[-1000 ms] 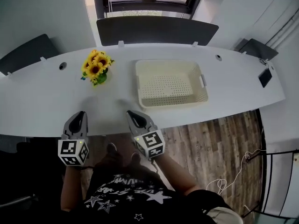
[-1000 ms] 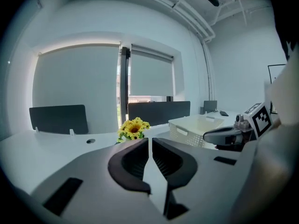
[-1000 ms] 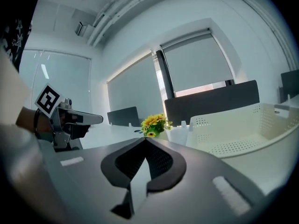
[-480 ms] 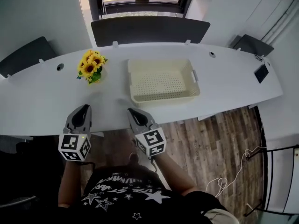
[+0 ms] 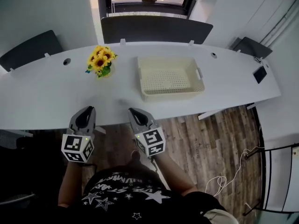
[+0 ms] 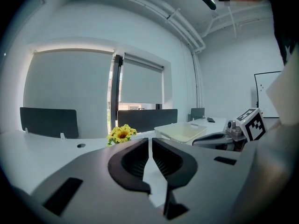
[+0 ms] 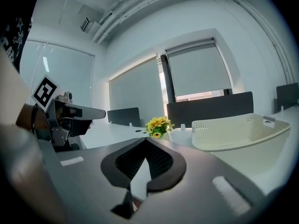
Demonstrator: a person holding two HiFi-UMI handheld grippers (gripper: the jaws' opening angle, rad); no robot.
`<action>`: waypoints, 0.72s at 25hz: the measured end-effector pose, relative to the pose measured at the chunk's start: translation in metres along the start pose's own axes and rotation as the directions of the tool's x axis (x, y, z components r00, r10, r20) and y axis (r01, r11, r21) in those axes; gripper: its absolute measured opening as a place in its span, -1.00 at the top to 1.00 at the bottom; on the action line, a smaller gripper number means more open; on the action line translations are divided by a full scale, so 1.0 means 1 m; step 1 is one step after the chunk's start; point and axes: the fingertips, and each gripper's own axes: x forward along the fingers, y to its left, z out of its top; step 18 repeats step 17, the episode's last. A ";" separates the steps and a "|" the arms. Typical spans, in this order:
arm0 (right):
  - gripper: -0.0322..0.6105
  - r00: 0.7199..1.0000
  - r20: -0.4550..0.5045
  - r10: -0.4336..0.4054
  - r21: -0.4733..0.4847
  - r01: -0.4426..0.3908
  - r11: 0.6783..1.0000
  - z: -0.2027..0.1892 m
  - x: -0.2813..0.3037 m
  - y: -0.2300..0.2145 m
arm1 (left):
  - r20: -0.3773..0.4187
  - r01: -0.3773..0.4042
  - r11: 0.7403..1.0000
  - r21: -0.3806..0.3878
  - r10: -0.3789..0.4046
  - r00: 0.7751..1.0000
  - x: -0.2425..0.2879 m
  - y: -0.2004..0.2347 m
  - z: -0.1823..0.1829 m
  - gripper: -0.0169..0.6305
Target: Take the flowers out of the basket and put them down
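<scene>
A bunch of yellow sunflowers (image 5: 101, 61) is set on the long white curved surface (image 5: 42, 97), to the left of the cream perforated plastic basket (image 5: 172, 94) and apart from it. The basket is placed on the same surface. Behind both, a dark upright divider panel (image 5: 156, 31) is mounted along the far edge. The left tool (image 5: 86, 111) and the right tool (image 5: 134, 112) are held side by side at the near edge, the left one before the sunflowers, the right one before the basket's left end.
</scene>
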 end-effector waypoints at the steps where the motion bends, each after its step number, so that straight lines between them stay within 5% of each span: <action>1: 0.89 1.000 0.005 -0.002 0.000 0.002 1.000 0.001 0.000 0.007 | 0.003 0.006 1.000 -0.002 -0.006 1.000 -0.006 0.002 -0.001 0.85; 18: 0.89 0.998 0.002 -0.069 -0.029 0.069 0.997 -0.024 -0.015 0.156 | 0.033 0.079 0.997 -0.006 -0.078 0.996 -0.136 0.056 -0.037 0.85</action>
